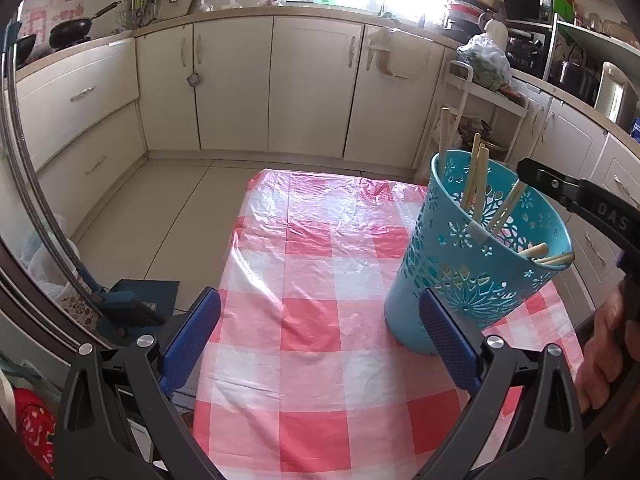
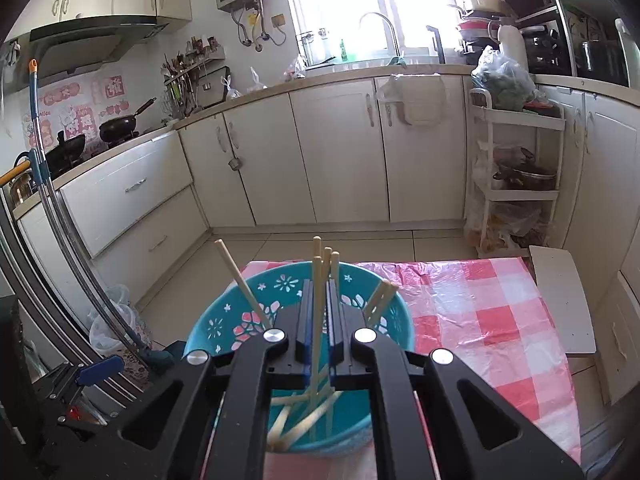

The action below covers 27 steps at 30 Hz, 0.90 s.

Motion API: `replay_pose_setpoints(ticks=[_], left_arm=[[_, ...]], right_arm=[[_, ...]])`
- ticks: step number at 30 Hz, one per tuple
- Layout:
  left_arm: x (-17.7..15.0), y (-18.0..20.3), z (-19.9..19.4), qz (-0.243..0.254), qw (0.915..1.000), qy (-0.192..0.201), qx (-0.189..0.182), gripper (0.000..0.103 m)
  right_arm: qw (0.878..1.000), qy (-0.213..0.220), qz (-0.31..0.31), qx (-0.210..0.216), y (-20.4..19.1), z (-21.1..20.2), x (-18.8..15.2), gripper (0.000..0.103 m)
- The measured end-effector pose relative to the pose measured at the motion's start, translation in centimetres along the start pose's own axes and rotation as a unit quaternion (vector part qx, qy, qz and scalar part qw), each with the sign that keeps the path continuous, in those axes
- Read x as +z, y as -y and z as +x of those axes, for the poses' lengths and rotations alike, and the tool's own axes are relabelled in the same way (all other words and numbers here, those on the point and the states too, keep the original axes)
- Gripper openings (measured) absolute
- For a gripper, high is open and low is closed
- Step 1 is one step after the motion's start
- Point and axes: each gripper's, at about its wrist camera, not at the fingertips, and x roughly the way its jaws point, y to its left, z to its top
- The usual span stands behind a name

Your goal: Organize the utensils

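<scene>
A teal perforated utensil holder (image 1: 476, 264) stands on the red-and-white checked tablecloth (image 1: 312, 280) at the right. Several wooden chopsticks (image 1: 478, 176) lean inside it. My left gripper (image 1: 320, 328) is open and empty, low over the cloth, its right finger just in front of the holder's base. My right gripper (image 2: 319, 316) hangs over the holder's mouth (image 2: 224, 320), nearly shut on one chopstick (image 2: 317, 280) that stands upright between its blue pads. The right gripper also shows in the left wrist view (image 1: 560, 188) above the holder's rim. The holder's lower part is hidden in the right wrist view.
Cream kitchen cabinets (image 1: 236, 84) ring the tiled floor. A white trolley (image 2: 516, 168) with bags and a pot stands at the right. A mop handle (image 2: 52, 200) and dustpan (image 1: 136, 300) lean at the left. A white board (image 2: 560, 300) lies past the table's right edge.
</scene>
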Motion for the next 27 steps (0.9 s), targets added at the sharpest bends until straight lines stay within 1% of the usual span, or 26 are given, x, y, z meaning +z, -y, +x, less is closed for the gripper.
replay_pose_setpoints(ticks=[1,3,4,5,7,8,10,12,14,15,16,19,23,25,27], left_arm=[[0.1,0.0,-0.1,0.0,1.0,-0.001,0.002,0.095],[0.1,0.1,-0.5,-0.003,1.0,0.0,0.002,0.095],[0.1,0.3,-0.9,-0.004,1.0,0.005,0.004,0.095],[0.2,0.5,-1.5,-0.003,0.9999,0.012,0.009,0.095],[0.3,1.0,-3.0,-0.001,0.9994,0.024,0.025,0.095],[0.2,1.4,-3.9,0.001,0.9993,0.024,0.029,0.095],[-0.1,2.3,-5.6,0.009,0.9995,0.018,0.022,0.095],[-0.7,3.3,-7.3,0.022,0.9996,0.008,0.014,0.095],[-1.3,4.1,-9.5,0.029,0.9996,-0.001,0.003,0.095],[-1.6,4.4,-10.7,0.027,0.9996,-0.001,-0.001,0.095],[-1.9,4.6,-11.9,0.024,0.9997,0.001,-0.004,0.095],[-3.0,5.4,-16.0,0.018,0.9996,0.018,-0.009,0.095],[-5.2,6.7,-20.8,0.03,0.9991,0.031,0.0,0.095],[-6.0,7.1,-22.5,0.035,0.9989,0.03,-0.004,0.095],[-7.1,7.4,-24.2,0.037,0.9989,0.029,0.006,0.095]], right_arm=[[1.0,-0.002,0.003,0.002,0.1,-0.7,-0.1,0.009],[1.0,-0.006,0.007,0.004,0.4,-2.3,-0.5,0.022],[1.0,-0.008,0.008,0.002,0.3,-3.1,-0.7,0.036],[1.0,-0.007,0.01,0.0,0.4,-4.2,-0.9,0.048],[1.0,-0.008,0.011,-0.004,0.4,-6.2,-1.2,0.056],[1.0,-0.01,0.011,-0.006,0.4,-7.2,-1.3,0.061],[1.0,-0.015,0.017,-0.011,0.5,-9.1,-1.6,0.069],[0.999,-0.023,0.024,-0.011,0.6,-10.9,-1.8,0.073],[0.999,-0.028,0.03,-0.014,0.6,-12.7,-2.1,0.081],[0.999,-0.03,0.031,-0.016,0.5,-13.6,-2.3,0.083],[0.999,-0.033,0.032,-0.016,0.4,-14.3,-2.6,0.087],[0.999,-0.035,0.032,-0.014,-0.1,-16.9,-3.6,0.092],[0.999,-0.04,0.029,-0.007,-0.8,-19.9,-4.9,0.094],[0.999,-0.038,0.026,-0.009,-1.1,-21.5,-5.5,0.095],[0.999,-0.038,0.025,-0.011,-1.4,-22.9,-6.2,0.095]])
